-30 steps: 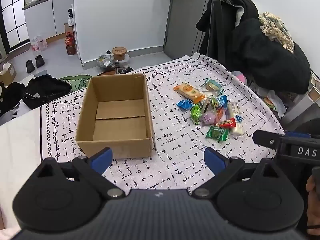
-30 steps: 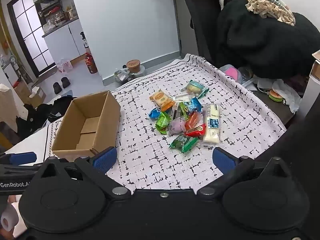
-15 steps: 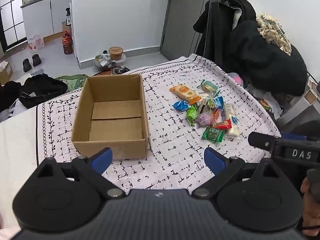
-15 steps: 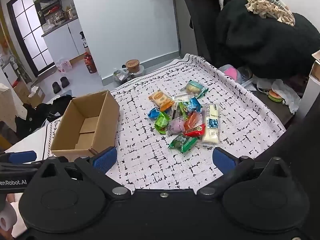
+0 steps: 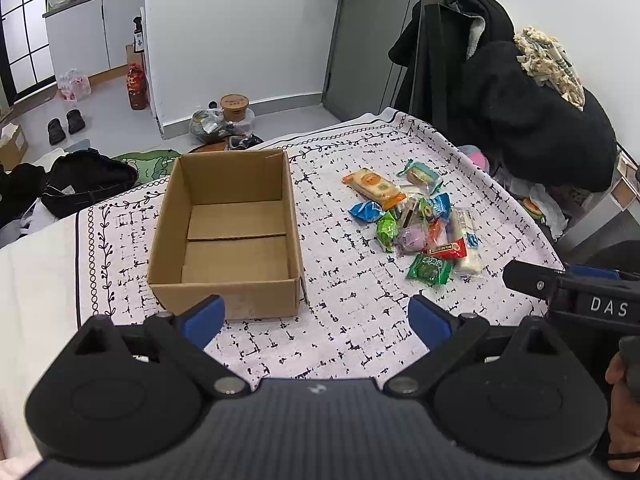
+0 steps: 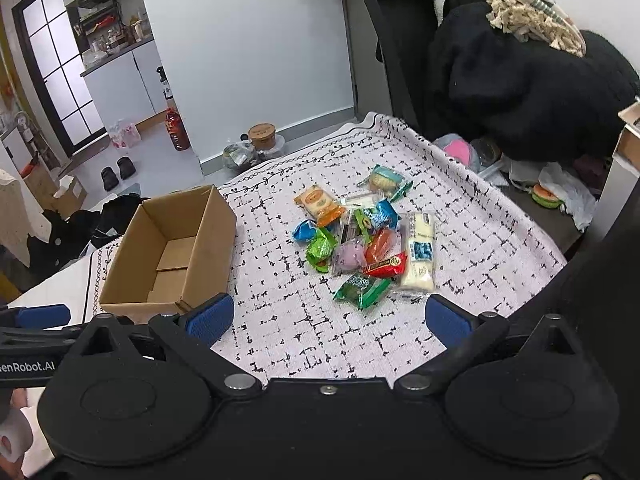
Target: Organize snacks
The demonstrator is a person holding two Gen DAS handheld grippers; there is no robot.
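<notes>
Both grippers, left [image 5: 316, 314] and right [image 6: 328, 318], hover with jaws spread and empty over the cloth-covered bench [image 5: 352, 320]; the cardboard box [image 5: 228, 232] sits bare beside the snack pile [image 6: 360, 236]. Several wrappers overlap, their labels too small to read.

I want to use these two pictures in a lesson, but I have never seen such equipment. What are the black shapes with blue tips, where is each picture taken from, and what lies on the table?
There is no robot here: a person holds a two-finger gripper in each hand, and a wide-angle camera on each looks forward along its fingers. One picture comes from the left gripper, the other from the right gripper. The blue tips are the finger pads. Both grippers are open and hold nothing.

On the patterned tablecloth stands an open cardboard box, empty inside. Beside it lies a pile of wrapped snacks, among them a dark green packet nearest the right gripper and a long white packet. No snack is in the box yet.
</notes>
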